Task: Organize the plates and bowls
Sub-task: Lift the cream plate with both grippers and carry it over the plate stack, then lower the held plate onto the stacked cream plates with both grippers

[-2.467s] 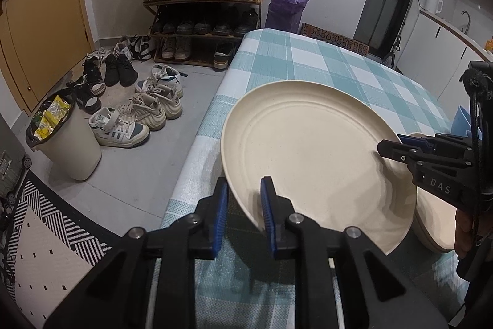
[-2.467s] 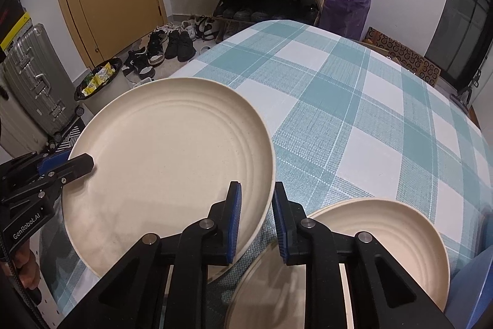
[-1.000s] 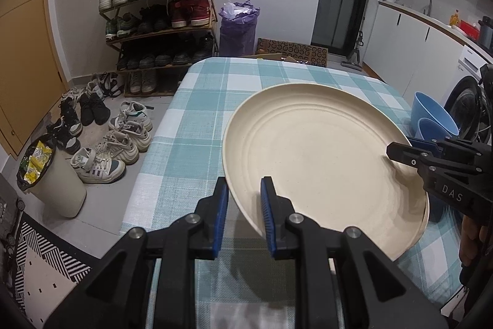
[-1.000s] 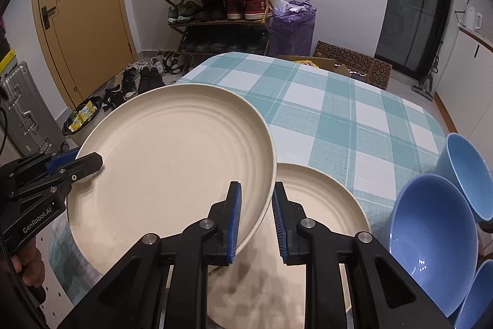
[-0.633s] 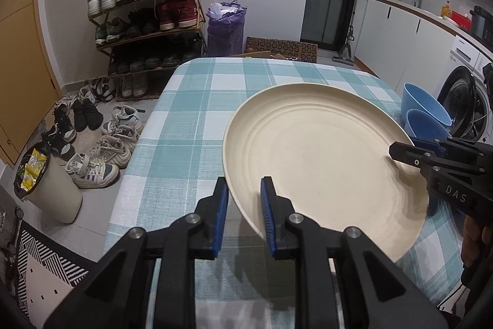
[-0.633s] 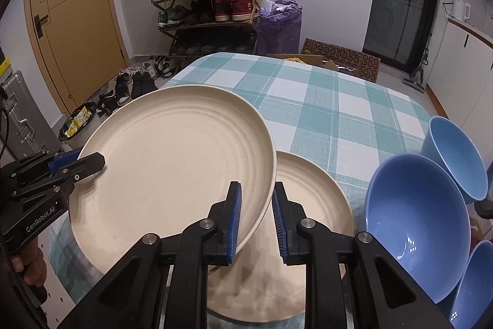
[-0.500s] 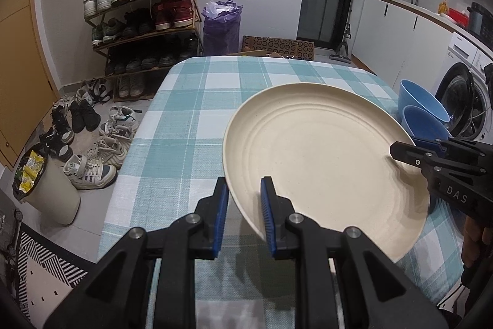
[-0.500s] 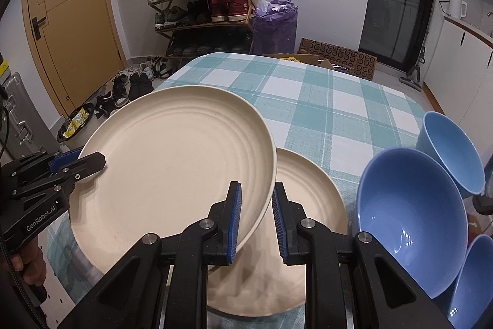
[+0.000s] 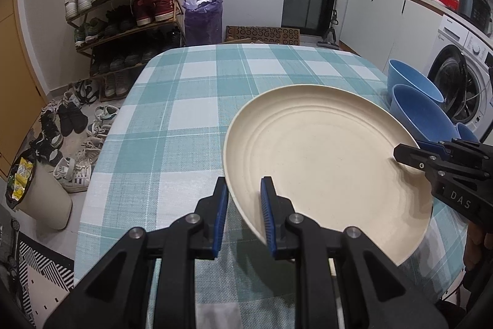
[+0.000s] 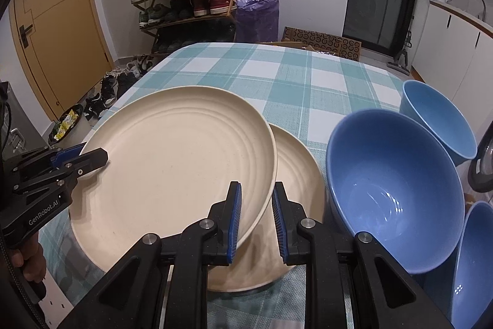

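A large cream plate (image 9: 323, 162) hangs tilted above the checked tablecloth, held by both grippers. My left gripper (image 9: 243, 205) is shut on its near left rim. My right gripper (image 10: 255, 208) is shut on the opposite rim of the same plate (image 10: 172, 162). Each gripper also shows in the other's view, the right gripper (image 9: 400, 153) and the left gripper (image 10: 101, 156). A second cream plate (image 10: 295, 162) lies on the table, partly under the held one. Three blue bowls stand at the right: a big bowl (image 10: 394, 187), a far bowl (image 10: 437, 113) and a near bowl (image 10: 474, 261).
The table (image 9: 191, 100) with its teal checked cloth stretches away to the left and back. Beyond it stand a shoe rack (image 9: 123, 8), a purple bag (image 9: 203, 17) and loose shoes on the floor. A washing machine (image 9: 462, 76) is at the right, a bin (image 9: 37, 193) at the left.
Both grippers have carried the plate rightwards and slightly down over the table. It now overlaps the second plate more, and the blue bowls have come closer.
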Demonstrator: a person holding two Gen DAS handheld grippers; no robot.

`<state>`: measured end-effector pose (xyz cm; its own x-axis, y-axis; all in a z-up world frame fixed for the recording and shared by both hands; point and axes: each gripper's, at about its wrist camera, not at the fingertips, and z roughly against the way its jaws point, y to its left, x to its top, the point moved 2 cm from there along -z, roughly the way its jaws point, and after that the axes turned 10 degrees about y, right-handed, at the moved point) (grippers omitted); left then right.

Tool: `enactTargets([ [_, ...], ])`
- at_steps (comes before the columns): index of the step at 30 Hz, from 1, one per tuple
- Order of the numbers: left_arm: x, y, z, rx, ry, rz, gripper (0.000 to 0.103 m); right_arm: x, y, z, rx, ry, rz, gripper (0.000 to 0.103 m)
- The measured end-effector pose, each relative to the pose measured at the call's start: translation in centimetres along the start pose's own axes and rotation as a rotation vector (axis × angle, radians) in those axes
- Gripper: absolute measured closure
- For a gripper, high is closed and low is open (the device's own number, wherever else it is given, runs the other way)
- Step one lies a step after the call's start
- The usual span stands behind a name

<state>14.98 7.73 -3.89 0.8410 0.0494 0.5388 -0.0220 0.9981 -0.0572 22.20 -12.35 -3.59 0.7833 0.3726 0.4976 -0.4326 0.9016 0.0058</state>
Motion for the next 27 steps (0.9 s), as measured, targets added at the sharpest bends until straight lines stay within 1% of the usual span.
enactTargets([
  [10,0.1,-0.8,-1.2,-0.004,0.013,-0.027,0.084,-1.2,-0.7,-0.7,-0.02,0.011,-0.02,0.082],
  [15,0.1,-1.2,-1.9,-0.004,0.014,-0.042,0.084,-1.5,-0.7,-1.0,-0.06,0.004,-0.013,0.082],
  [21,0.2,-1.6,-2.9,-0.012,0.023,-0.053,0.083,-1.8,-1.3,-1.3,-0.077,0.005,-0.025,0.082],
  [27,0.5,-2.4,-3.6,-0.002,0.029,-0.072,0.084,-2.1,-1.7,-1.4,-0.104,0.003,-0.031,0.082],
])
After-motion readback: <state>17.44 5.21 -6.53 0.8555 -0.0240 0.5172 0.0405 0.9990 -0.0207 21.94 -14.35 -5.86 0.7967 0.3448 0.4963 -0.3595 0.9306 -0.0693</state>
